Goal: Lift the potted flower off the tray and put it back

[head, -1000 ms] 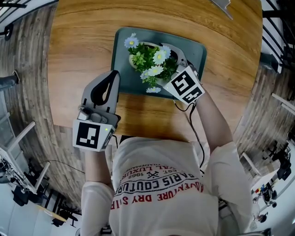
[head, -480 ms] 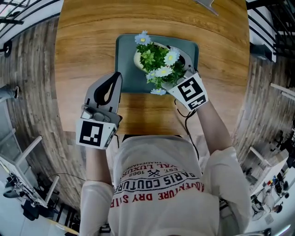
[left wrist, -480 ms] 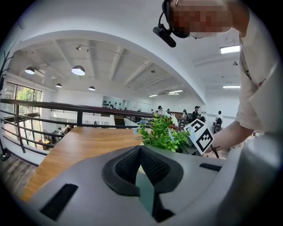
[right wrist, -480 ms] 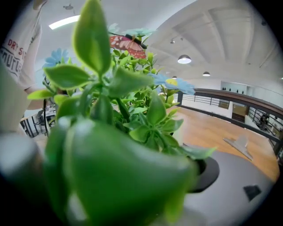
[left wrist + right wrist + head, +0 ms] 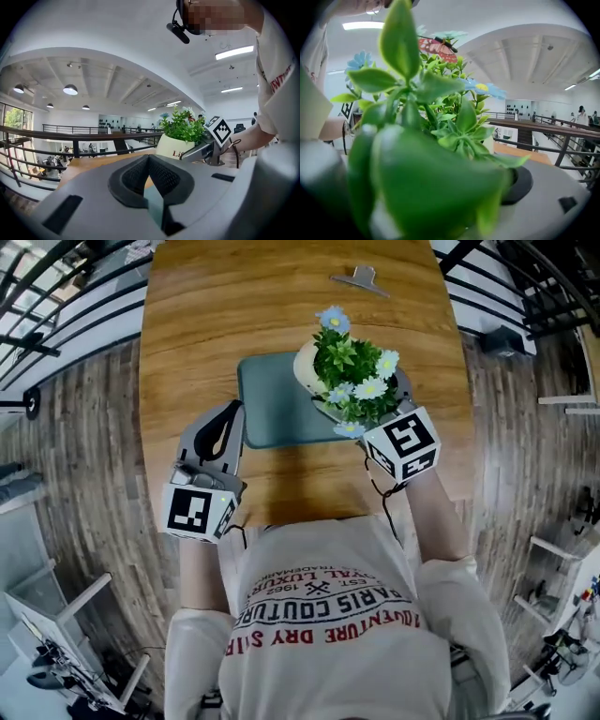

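The potted flower [image 5: 352, 376], green leaves with white and blue blooms in a cream pot, hangs above the right end of the teal tray [image 5: 281, 409], tilted. My right gripper [image 5: 380, 404] is shut on the pot's rim. In the right gripper view the leaves [image 5: 440, 117] hide the jaws, and only one dark pad [image 5: 519, 183] shows. My left gripper [image 5: 230, 418] is at the tray's left edge. Its jaws are shut with a teal strip of the tray [image 5: 157, 208] between them. From there the pot [image 5: 171, 146] and the right gripper [image 5: 197, 151] holding it are visible.
The tray lies on a round wooden table [image 5: 216, 324]. A metal clip [image 5: 356, 279] lies at the table's far side. Wood-plank floor and dark railings [image 5: 56, 277] surround the table.
The right gripper has raised the potted flower off the tray and carried it right. The left gripper has stayed at the tray's left edge.
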{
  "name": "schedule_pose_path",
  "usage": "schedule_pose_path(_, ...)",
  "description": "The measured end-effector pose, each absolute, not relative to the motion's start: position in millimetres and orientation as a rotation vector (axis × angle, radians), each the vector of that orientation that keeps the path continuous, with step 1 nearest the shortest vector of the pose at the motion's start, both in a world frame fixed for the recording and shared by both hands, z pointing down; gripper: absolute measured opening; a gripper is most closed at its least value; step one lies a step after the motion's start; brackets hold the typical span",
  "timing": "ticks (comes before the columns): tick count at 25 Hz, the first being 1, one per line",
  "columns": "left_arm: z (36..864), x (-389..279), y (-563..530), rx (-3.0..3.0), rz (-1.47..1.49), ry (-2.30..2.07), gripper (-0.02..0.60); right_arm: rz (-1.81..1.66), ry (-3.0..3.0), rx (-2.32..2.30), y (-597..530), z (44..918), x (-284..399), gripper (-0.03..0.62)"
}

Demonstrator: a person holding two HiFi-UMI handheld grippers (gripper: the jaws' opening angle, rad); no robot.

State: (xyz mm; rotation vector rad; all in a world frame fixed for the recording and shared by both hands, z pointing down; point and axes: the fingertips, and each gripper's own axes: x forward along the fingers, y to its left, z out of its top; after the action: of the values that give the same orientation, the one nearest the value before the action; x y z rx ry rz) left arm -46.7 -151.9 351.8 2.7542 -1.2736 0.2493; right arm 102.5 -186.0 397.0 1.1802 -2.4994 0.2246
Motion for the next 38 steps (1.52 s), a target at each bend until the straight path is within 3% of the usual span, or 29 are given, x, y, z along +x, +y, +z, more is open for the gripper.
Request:
schedule_pose_path(15,256,-18,-137,2.921,0.113,-1.284,0.012,0.126,-2.476,1.510,-141,284,190,0.499)
schedule_pose_path(26,263,3,-135,2.916,0.170,-1.282,0.012,0.128,-2.503,1.487,-143,288,197,0.499)
schedule_pose_path(38,284,11,-145,2.843,0.178,-1.325,0.012,0.151,-2.530,1.245,-169,351,175,0.499)
